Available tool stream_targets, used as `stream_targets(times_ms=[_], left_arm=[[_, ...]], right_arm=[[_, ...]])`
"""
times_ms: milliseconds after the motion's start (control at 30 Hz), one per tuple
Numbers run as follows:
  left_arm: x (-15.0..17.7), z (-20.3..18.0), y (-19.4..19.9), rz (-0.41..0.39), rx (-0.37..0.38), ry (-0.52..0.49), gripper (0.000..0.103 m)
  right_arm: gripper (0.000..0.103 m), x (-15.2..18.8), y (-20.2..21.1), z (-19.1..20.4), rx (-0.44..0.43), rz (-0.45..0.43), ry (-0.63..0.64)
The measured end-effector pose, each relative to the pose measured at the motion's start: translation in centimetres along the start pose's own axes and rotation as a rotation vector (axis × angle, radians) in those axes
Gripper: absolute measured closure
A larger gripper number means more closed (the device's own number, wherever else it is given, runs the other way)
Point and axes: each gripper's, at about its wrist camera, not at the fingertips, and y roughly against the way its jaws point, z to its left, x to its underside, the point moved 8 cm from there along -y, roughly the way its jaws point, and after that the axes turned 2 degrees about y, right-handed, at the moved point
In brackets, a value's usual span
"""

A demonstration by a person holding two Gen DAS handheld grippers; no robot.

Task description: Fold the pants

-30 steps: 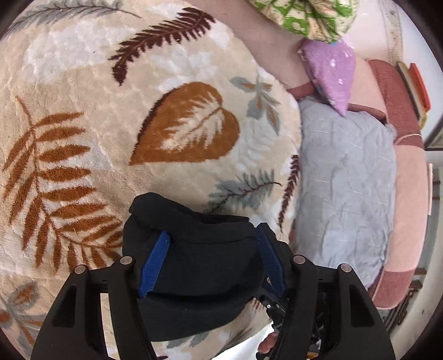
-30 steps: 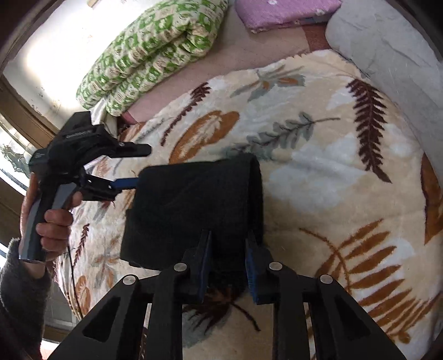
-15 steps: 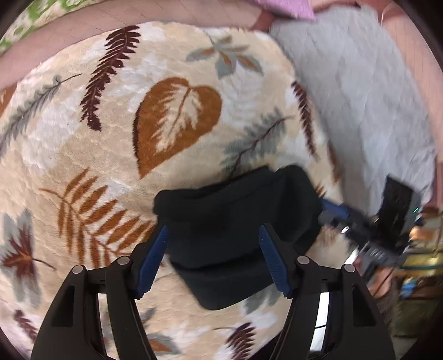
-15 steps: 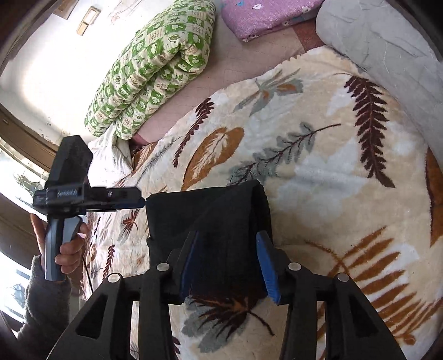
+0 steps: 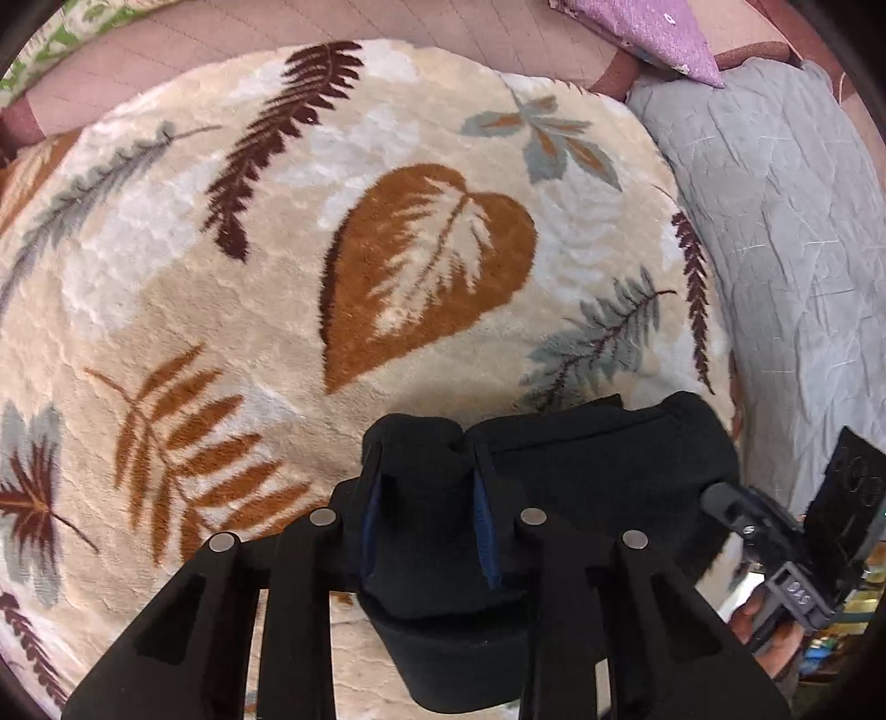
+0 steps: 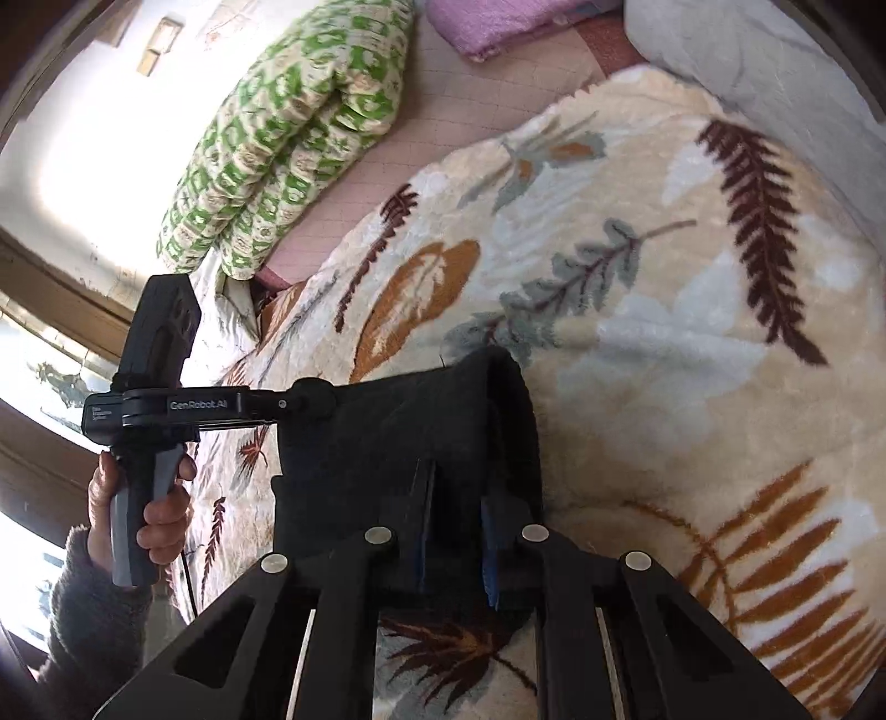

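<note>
Now both grippers pinched the folded black fabric pants (image 5: 581, 471).

Low in frame on the leaf-patterned plush blanket (image 5: 232, 277), left gripper (image 5: 426, 526) and right gripper (image 6: 457, 540) jaws had just been closing on cloth, likely to lift it.

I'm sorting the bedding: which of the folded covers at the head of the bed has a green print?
The rolled quilt with the green-and-cream block print; the cover beside it is plain purple, and the grey one is plain too.

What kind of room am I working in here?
Most likely a bedroom, with the work done on a bed. The black pants lie on a plush leaf-print blanket over a pink quilted mattress cover; a rolled green-and-white quilt and a purple pillow sit at the far end.
</note>
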Motion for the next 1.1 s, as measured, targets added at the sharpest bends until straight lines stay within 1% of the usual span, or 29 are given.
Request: stream_targets(times_ms=[33, 100, 133, 167, 200, 233, 267, 300, 333, 367, 400, 433, 500, 533, 567, 633, 733, 767, 833, 867, 900, 933, 1000, 1033, 1100], left_arm=[[0.3, -0.1, 0.2, 0.001, -0.015, -0.014, 0.077], [0.5, -0.2, -0.6, -0.011, -0.072, -0.05, 0.077], [0.7, -0.5, -1.1, -0.016, -0.101, -0.079, 0.074], [0.8, -0.5, -1.6, -0.023, -0.131, -0.088, 0.07], [1.0, -0.5, -1.9, -0.029, -0.157, -0.088, 0.062], [1.0, -0.6, -1.8, -0.033, -0.157, -0.091, 0.062], [1.1, -0.6, -1.4, -0.04, -0.131, -0.087, 0.062], [1.2, -0.6, -0.4, -0.045, -0.077, -0.072, 0.062], [1.3, -0.4, 0.4, -0.051, -0.031, -0.052, 0.062], [1.5, -0.2, 1.4, -0.062, 0.016, -0.027, 0.062], [1.9, 0.1, 2.5, -0.072, 0.067, -0.001, 0.062], [2.7, 0.6, 3.3, -0.071, 0.113, 0.024, 0.062], [5.0, 1.6, 4.3, -0.073, 0.18, 0.072, 0.061], [6.1, 1.4, 4.0, -0.062, 0.201, 0.077, 0.057], [7.4, 1.5, 3.7, -0.048, 0.208, 0.085, 0.057], [9.3, 1.1, 2.6, -0.021, 0.226, 0.101, 0.057], [11.2, 0.6, 0.6, 0.021, 0.261, 0.144, 0.057], [11.5, 0.5, 0.2, 0.021, 0.266, 0.159, 0.057], [11.4, 0.3, -0.3, -0.003, 0.267, 0.169, 0.056], [11.3, 0.2, -0.4, -0.013, 0.26, 0.165, 0.056], [11.3, -0.1, -0.3, -0.02, 0.252, 0.152, 0.06], [11.5, -0.5, -0.1, -0.028, 0.237, 0.131, 0.069], [12.0, -1.0, -0.2, -0.028, 0.191, 0.092, 0.073], [12.0, -0.9, -0.7, -0.02, 0.178, 0.094, 0.074], [11.8, -0.8, -1.4, -0.003, 0.166, 0.105, 0.074]], right_arm=[[0.093, -0.3, 0.3, 0.2, -0.002, -0.022, 0.012], [0.093, -0.1, -0.1, -0.1, 0.016, -0.02, 0.018], [0.093, 0.3, -0.6, -0.5, 0.038, -0.008, 0.022], [0.093, 0.9, -1.3, -1.1, 0.064, 0.011, 0.033], [0.092, 1.3, -1.9, -1.6, 0.084, 0.021, 0.032], [0.089, 1.5, -2.2, -2.0, 0.099, 0.021, 0.027], [0.08, 1.7, -2.4, -2.4, 0.116, 0.019, 0.024], [0.075, 1.7, -2.2, -2.7, 0.129, 0.018, 0.012], [0.061, 1.6, -1.7, -2.9, 0.129, 0.011, -0.019], [0.059, 1.5, -0.9, -2.9, 0.093, 0.003, -0.051], [0.059, 1.4, -0.2, -2.7, 0.06, -0.01, -0.067], [0.059, 1.1, 0.9, -2.5, 0.042, -0.031, -0.075], [0.058, 0.5, 2.2, -2.2, 0.031, -0.06, -0.07], [0.058, -0.1, 2.7, -1.9, 0.026, -0.075, -0.064], [0.054, -0.5, 2.7, -1.7, 0.023, -0.077, -0.062], [0.052, -1.2, 1.7, -1.3, 0.014, -0.05, -0.072], [0.052, -1.5, -0.8, -0.7, 0.038, 0.011, -0.061], [0.052, -1.5, -1.6, -0.5, 0.045, 0.031, -0.053], [0.052, -1.6, -2.7, -0.3, 0.045, 0.035, -0.055], [0.056, -1.5, -3.1, -0.3, 0.052, 0.041, -0.048], [0.061, -1.5, -3.6, -0.3, 0.068, 0.05, -0.038], [0.074, -1.5, -3.9, -0.4, 0.083, 0.06, -0.024], [0.078, -1.8, -3.8, -0.5, 0.094, 0.043, -0.008], [0.088, -2.4, -3.4, -0.6, 0.071, 0.014, -0.022], [0.089, -3.3, -3.0, -1.1, 0.032, -0.021, -0.077]])
